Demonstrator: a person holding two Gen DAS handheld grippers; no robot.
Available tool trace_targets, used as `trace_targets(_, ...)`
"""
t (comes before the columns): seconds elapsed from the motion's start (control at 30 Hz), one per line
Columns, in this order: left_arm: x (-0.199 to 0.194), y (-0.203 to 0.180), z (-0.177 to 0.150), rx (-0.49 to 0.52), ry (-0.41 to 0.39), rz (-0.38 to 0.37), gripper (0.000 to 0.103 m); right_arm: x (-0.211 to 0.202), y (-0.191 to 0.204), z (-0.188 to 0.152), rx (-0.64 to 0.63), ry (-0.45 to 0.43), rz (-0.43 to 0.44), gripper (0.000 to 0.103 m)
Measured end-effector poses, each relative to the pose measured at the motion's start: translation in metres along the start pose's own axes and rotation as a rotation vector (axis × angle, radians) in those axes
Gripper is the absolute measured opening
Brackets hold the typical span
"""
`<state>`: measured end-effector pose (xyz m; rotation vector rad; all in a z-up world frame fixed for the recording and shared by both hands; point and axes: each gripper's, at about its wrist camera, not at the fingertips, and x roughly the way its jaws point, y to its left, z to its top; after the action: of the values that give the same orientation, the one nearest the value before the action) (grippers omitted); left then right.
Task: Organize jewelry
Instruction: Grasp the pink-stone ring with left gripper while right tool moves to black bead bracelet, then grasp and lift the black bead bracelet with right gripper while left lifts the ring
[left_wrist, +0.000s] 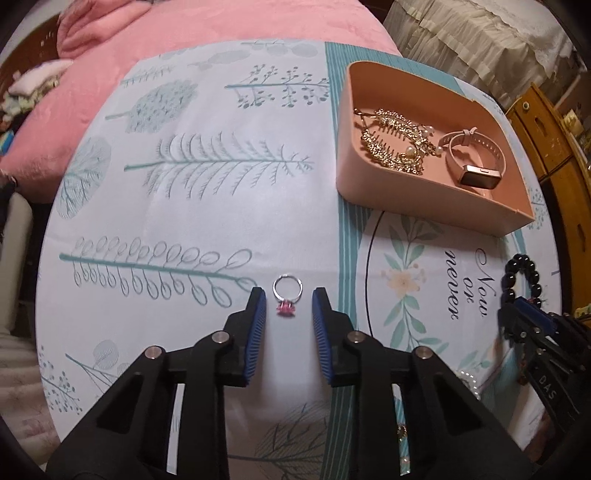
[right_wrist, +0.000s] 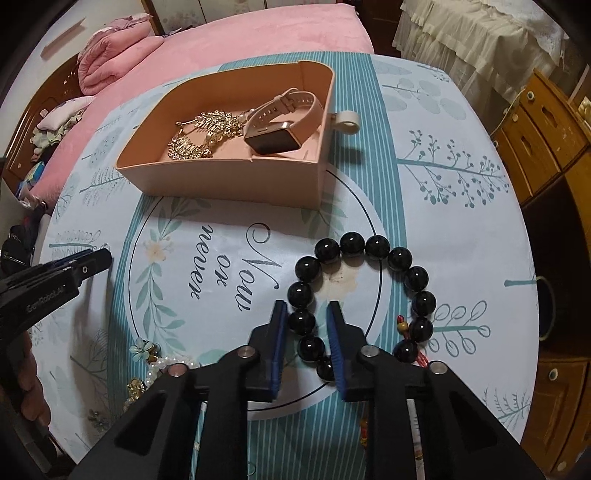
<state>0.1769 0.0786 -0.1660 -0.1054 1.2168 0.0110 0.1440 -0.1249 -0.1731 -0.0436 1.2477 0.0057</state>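
Note:
A silver ring (left_wrist: 275, 291) with a pink stone lies flat on the leaf-print tablecloth. My left gripper (left_wrist: 289, 295) points down over it, open, with the ring between its blue pads (left_wrist: 256, 317) and a gap on either side. A black bead bracelet (right_wrist: 369, 245) lies on the round "Now or never" print. My right gripper (right_wrist: 306, 305) is shut on its left run of beads: one pad touches an upper bead, the other a lower one. The bracelet (left_wrist: 522, 267) and the right gripper (left_wrist: 526, 312) also show at the far right of the left wrist view.
A pink tray (left_wrist: 436, 216) (right_wrist: 221, 177) at the back holds gold hair combs (left_wrist: 391, 144) and a pink-strapped watch (right_wrist: 277, 136). A pearl string with flower charms (right_wrist: 162, 365) lies near the front. Pink bedding lies behind the table, wooden drawers (right_wrist: 546, 147) to the right.

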Motion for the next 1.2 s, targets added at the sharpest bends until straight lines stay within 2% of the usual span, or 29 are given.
trace_targets(0.07,0.000,-0.005,-0.001,0.019,-0.013,0.020,0.011,-0.001,0.000,0.000,-0.003,-0.006,-0.001,0.016)
trace_targets(0.13,0.000,-0.009,-0.002,0.035,-0.017,0.019,0.011,-0.001,0.000,0.000,0.000,-0.009,0.007,0.015)
trace_targets(0.2,-0.002,-0.011,-0.003,0.045,-0.035,0.019,0.006,-0.005,-0.006,-0.002,0.010,-0.011,0.020,0.015)
trace_targets(0.57,-0.013,-0.014,-0.010,0.042,-0.041,-0.019,0.006,-0.030,-0.020,-0.006,0.039,-0.058,0.078,0.015)
trace_targets(0.77,-0.044,-0.021,-0.009,0.051,-0.076,-0.058,0.006,-0.061,-0.024,-0.002,0.055,-0.108,0.128,0.015)
trace_targets(1.07,-0.093,-0.049,0.036,0.091,-0.170,-0.143,0.006,-0.115,-0.027,0.046,0.092,-0.207,0.280,0.015)
trace_targets(1.2,-0.094,-0.064,0.065,0.112,-0.205,-0.150,0.006,-0.124,-0.016,0.078,0.079,-0.252,0.289,0.015)
